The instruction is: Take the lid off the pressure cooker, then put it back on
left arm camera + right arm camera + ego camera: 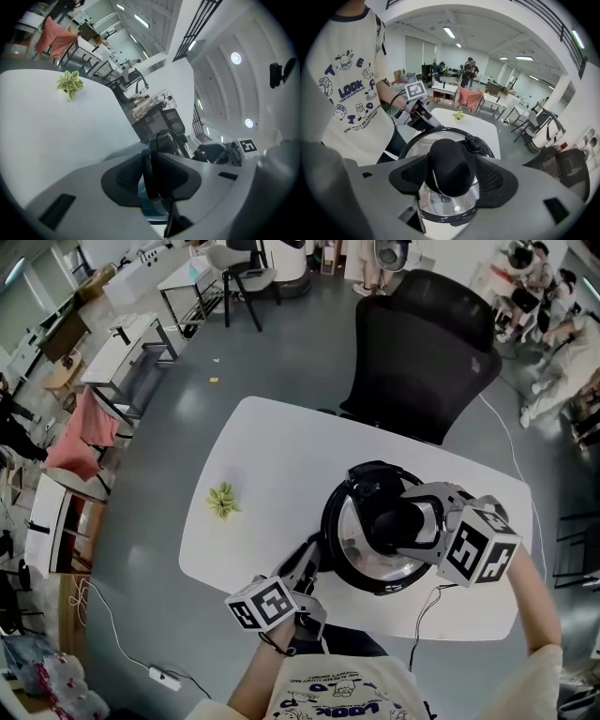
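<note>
Status check: the lid (pixel 352 532) sits flat on the pressure cooker (pixel 362 581), which is on the white table (pixel 272 442), toward the 4 o'clock corner from the middle. So my guess is the lift-off hasn't happened yet, and putting it back comes after that. I can't tell if it's twisted locked.

My left tongs (pixel 307 566) come in at the pot's 8 o'clock and are clamped on the thin black side handle (pixel 151 174), bracing the pot. My right tongs (pixel 405 521) reach in from 4 o'clock. Their jaws are spread wide with the fat black knob (pixel 449 166) between them. They look like they're straddling it, not squeezing.

The lid is shiny metal inside a black rim, with that rounded knob in the middle and a small black valve (pixel 474 143) beside it. There's a little green plant (pixel 223 500) off at the pot's 9 o'clock, well apart.
</note>
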A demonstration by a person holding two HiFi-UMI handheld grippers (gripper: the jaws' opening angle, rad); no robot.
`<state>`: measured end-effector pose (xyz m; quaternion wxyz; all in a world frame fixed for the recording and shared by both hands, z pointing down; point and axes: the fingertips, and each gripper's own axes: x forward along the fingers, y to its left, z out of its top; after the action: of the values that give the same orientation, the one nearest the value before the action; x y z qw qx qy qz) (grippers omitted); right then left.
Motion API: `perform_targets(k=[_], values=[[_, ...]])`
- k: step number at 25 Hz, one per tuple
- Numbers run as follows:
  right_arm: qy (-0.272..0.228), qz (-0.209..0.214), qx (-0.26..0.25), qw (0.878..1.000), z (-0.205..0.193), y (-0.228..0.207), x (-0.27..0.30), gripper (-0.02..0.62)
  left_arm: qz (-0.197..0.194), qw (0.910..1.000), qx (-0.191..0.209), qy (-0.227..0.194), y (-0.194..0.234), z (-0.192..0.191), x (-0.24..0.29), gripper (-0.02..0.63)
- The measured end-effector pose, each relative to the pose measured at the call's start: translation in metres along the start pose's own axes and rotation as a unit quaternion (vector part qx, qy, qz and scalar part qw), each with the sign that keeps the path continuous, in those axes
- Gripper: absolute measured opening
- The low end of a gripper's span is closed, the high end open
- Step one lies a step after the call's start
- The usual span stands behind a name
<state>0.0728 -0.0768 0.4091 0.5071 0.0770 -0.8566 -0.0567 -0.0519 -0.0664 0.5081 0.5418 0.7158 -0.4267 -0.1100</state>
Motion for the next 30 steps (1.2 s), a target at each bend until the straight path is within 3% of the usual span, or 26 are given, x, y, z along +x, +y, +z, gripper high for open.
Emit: perform_targets(k=[11,30], values=[[0.081,0.068,-0.063,0.992,-0.009,0.007,0.022,0.321,-0.003,1.0,0.002,0.006,0.001,-0.001,0.0,0.11],[0.175,0.143,-0.105,0.968,-0.02,0.013,0.03,0.304,-0.005,0.9999,0.0,0.009,-0.001,0.0,0.001,0.11]])
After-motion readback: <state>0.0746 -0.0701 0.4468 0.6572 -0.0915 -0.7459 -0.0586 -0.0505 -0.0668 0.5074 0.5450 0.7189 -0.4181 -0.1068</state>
